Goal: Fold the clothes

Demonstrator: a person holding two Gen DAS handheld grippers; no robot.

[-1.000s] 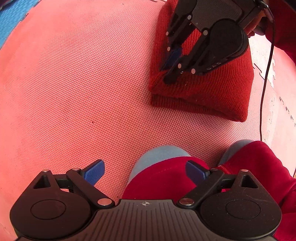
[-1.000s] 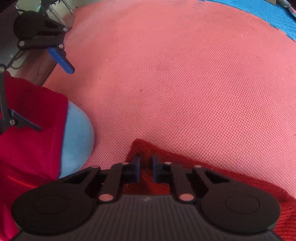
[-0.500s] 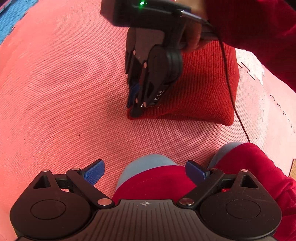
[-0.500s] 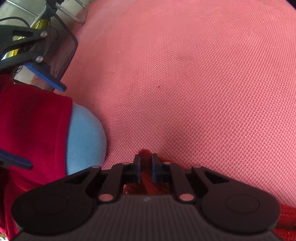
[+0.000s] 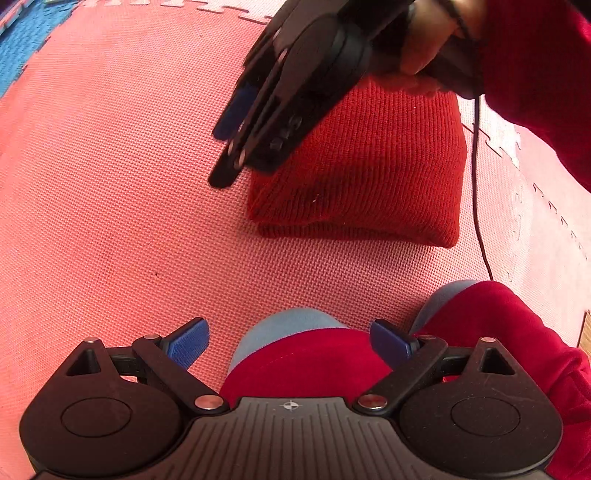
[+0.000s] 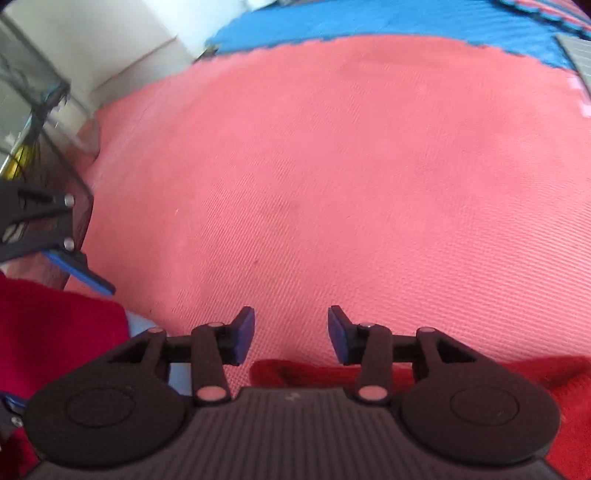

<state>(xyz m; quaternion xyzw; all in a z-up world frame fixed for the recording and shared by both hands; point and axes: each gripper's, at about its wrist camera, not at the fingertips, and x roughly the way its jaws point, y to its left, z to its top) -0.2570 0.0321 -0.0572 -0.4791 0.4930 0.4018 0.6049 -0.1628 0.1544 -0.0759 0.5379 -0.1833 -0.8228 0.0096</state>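
A folded red knit garment (image 5: 373, 166) lies as a thick bundle on the pink foam mat (image 5: 110, 166). My right gripper (image 5: 225, 155) hovers blurred above the bundle's left corner, lifted clear of the cloth. In the right wrist view the right gripper (image 6: 291, 334) has its jaws opening with only mat between the pads, and the garment's edge (image 6: 295, 371) shows just below them. My left gripper (image 5: 290, 341) stands open near the person's knees, well short of the bundle, with nothing between its fingers. The left gripper's blue pad (image 6: 79, 271) shows at the left edge of the right wrist view.
The person's blue-trousered knee (image 5: 291, 325) and red sleeve (image 5: 535, 62) border the mat. A thin black cable (image 5: 478, 206) hangs beside the bundle. Blue mat tiles (image 6: 369, 22) lie at the far side, and a clear box (image 6: 33, 122) with a white wall stands at the far left.
The right gripper let go of the garment's corner, its jaws parted, and it lifted and tilted up off the bundle. The left gripper stayed open and barely shifted.
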